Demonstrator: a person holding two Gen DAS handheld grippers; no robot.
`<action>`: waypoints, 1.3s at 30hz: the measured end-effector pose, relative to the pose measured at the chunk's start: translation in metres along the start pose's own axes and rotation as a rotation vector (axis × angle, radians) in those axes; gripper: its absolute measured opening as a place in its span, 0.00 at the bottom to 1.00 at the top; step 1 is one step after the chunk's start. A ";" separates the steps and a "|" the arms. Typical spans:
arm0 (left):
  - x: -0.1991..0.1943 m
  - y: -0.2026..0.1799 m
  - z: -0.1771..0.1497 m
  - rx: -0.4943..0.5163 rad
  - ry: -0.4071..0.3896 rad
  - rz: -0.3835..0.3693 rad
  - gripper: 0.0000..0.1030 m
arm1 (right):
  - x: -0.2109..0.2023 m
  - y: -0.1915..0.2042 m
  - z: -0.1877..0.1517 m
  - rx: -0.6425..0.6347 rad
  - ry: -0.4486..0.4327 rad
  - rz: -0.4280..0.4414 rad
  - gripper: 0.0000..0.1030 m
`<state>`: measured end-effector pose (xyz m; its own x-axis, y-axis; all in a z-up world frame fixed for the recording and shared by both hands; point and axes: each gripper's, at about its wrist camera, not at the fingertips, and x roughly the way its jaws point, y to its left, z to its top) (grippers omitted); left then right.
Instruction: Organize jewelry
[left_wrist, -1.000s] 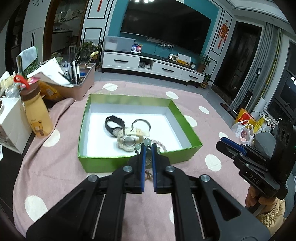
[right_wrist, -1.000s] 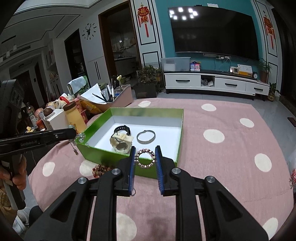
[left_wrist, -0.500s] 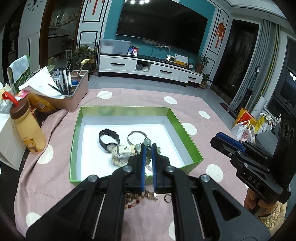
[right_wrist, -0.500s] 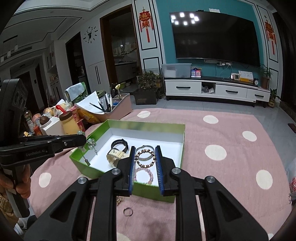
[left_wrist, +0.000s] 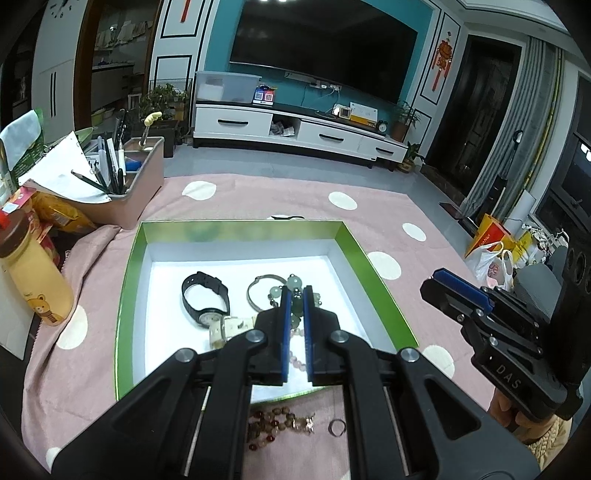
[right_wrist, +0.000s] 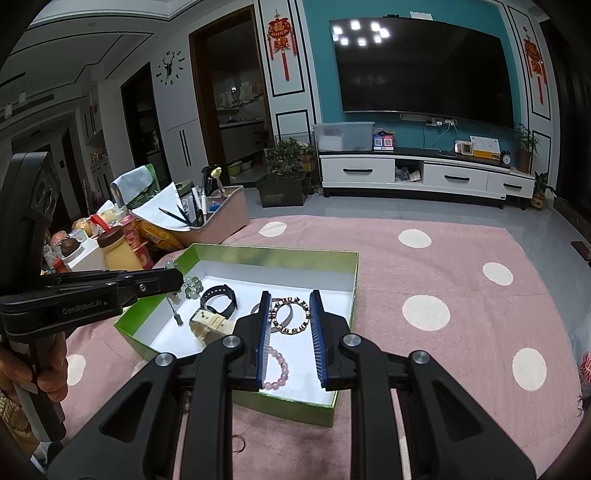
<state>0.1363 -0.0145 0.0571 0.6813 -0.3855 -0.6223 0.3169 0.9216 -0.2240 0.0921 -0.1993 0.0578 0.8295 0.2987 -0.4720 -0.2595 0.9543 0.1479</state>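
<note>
A green box (left_wrist: 133, 258) (right_wrist: 347, 273) with a white floor holds a black watch (left_wrist: 205, 295) (right_wrist: 221, 299), a cream watch (left_wrist: 225, 330) (right_wrist: 210, 325), a metal bangle (left_wrist: 258, 295) and a pink bead bracelet (right_wrist: 279, 373). My left gripper (left_wrist: 295, 295) (right_wrist: 181, 278) is shut on a green bead bracelet (left_wrist: 293, 286) (right_wrist: 190, 290) and holds it above the box. My right gripper (right_wrist: 290, 306) (left_wrist: 439, 277) is shut on a dark beaded ring bracelet (right_wrist: 290, 315) over the box. A brown bead bracelet (left_wrist: 277, 424) and a small ring (left_wrist: 337, 428) lie on the cloth before the box.
The table wears a pink cloth with white dots (right_wrist: 424, 314). A yellow bear bottle (left_wrist: 37, 288), snack packs and a pink pen bin (left_wrist: 129, 184) stand at the left. A TV cabinet (right_wrist: 424, 177) is far behind.
Both grippers have moved forward and now sit over the box with their bracelets. The pink bead bracelet now shows in the box; the brown beads and ring lie behind the left fingers.
</note>
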 end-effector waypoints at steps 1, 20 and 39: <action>0.002 0.000 0.001 -0.001 0.001 0.004 0.05 | 0.002 -0.001 0.001 0.001 0.002 -0.002 0.20; 0.061 0.012 0.016 -0.004 0.080 0.063 0.05 | 0.057 -0.004 0.003 -0.002 0.098 -0.049 0.20; 0.094 0.029 0.006 -0.014 0.167 0.129 0.06 | 0.093 -0.006 -0.007 0.006 0.194 -0.071 0.20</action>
<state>0.2139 -0.0244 -0.0032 0.5962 -0.2529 -0.7620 0.2242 0.9638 -0.1444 0.1671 -0.1769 0.0075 0.7344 0.2258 -0.6401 -0.2002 0.9731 0.1136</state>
